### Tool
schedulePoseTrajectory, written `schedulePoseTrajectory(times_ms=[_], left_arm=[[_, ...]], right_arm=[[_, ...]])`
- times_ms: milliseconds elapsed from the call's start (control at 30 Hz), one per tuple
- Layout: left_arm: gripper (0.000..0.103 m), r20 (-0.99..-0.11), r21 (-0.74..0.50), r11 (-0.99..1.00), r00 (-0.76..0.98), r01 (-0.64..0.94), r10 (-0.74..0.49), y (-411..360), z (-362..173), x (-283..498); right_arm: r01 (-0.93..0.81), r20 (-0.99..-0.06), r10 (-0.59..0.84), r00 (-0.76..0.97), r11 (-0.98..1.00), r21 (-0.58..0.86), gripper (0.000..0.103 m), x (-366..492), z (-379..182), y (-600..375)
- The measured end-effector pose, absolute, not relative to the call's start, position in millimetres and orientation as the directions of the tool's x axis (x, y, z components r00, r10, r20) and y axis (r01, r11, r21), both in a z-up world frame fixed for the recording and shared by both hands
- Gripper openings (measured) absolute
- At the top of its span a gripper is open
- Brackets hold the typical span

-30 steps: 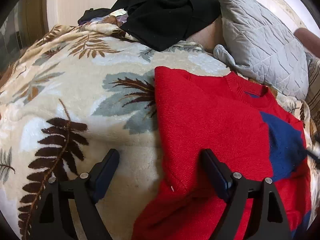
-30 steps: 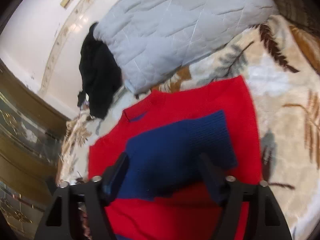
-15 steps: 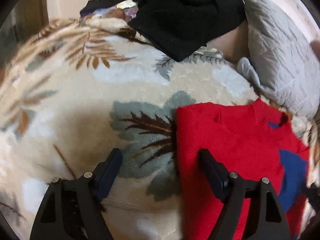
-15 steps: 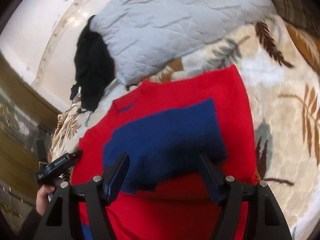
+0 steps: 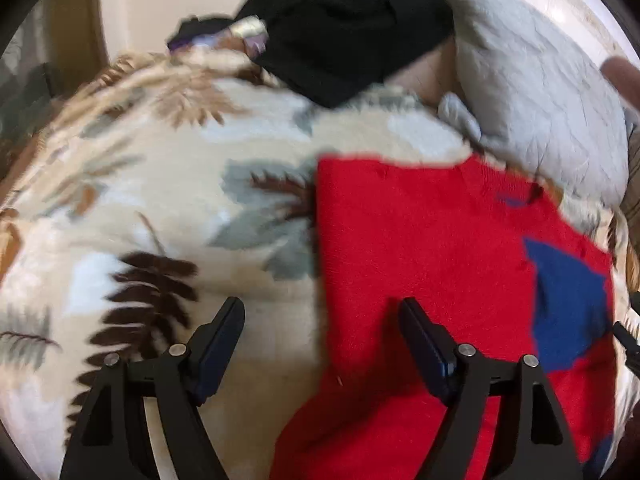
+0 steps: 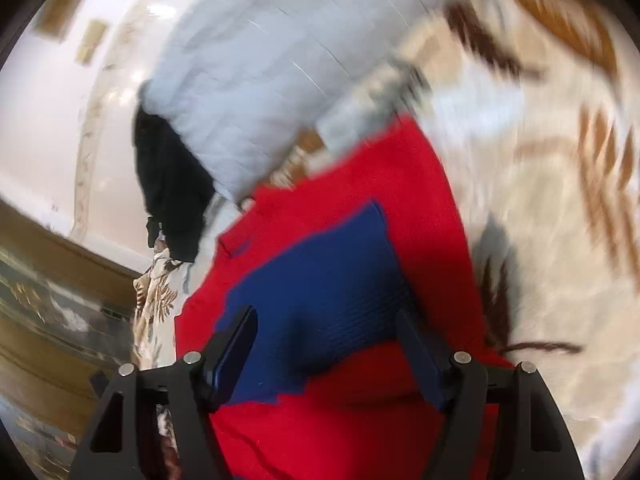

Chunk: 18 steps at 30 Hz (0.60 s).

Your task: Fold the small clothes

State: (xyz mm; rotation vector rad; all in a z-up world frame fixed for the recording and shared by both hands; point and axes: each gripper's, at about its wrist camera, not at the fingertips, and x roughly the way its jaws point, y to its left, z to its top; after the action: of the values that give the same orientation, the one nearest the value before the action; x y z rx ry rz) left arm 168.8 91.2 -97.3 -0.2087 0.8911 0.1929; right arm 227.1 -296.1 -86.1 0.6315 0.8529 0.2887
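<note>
Lying flat on the leaf-print blanket point(image 5: 168, 184) is the red sweater point(image 5: 432, 248), collar toward the grey quilted pillow point(image 5: 540, 108), with a blue sleeve point(image 5: 568, 308) folded across its chest. Left claw point(image 5: 322, 312) wide open, holding nothing. Its right finger sits over the sweater's red body, its left finger over bare blanket, so the sweater's straight left edge runs between the two fingers. Whether the fingers touch the fabric, cannot tell; left view is blurred.

Right claw point(image 6: 326, 322) also spread wide, gripping nothing. Blue sleeve point(image 6: 320, 300) lies directly between and ahead of its fingers, on top of the red sweater point(image 6: 376, 184). Sweater's right edge passes just outside the right finger, blanket point(image 6: 560, 208) beyond it. Contact with the cloth not clear, right view heavily motion-smeared.

Grey pillow point(image 6: 256, 80) is past the collar, black clothing point(image 6: 172, 184) heaped next to it at the bed's far end. Same black heap point(image 5: 344, 28) in the left view, upper centre, well apart from the sweater.
</note>
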Motion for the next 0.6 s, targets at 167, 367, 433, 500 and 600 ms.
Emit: schedulePoseTrajectory(times_ms=[167,367,433,500,600], left_arm=[[0.086,-0.741,-0.04,0.984,0.666,-0.173,0.087,67,-101,156],[0.092,-0.799,-0.107,0.971,0.6,-0.213,0.043,80,-128,164],[0.093,-0.796,-0.099,0.973,0.604,-0.209,0.049,76,-127,163],[0.094,-0.796,-0.09,0.974,0.602,-0.206,0.054,72,-128,165],[0.095,-0.793,-0.098,0.974,0.608,-0.204,0.048,73,-128,165]], right_arm=[[-0.024,-0.571,0.519,0.637,0.753,0.658,0.076,230,-84,-293],[0.012,-0.648,0.507,0.568,0.783,0.622,0.076,237,-96,-284],[-0.004,-0.622,0.448,0.642,0.814,0.581,0.076,234,-75,-293],[0.043,-0.618,0.397,0.679,0.819,0.573,0.076,246,-66,-311],[0.058,-0.595,0.48,0.645,0.745,0.664,0.077,279,-77,-330]])
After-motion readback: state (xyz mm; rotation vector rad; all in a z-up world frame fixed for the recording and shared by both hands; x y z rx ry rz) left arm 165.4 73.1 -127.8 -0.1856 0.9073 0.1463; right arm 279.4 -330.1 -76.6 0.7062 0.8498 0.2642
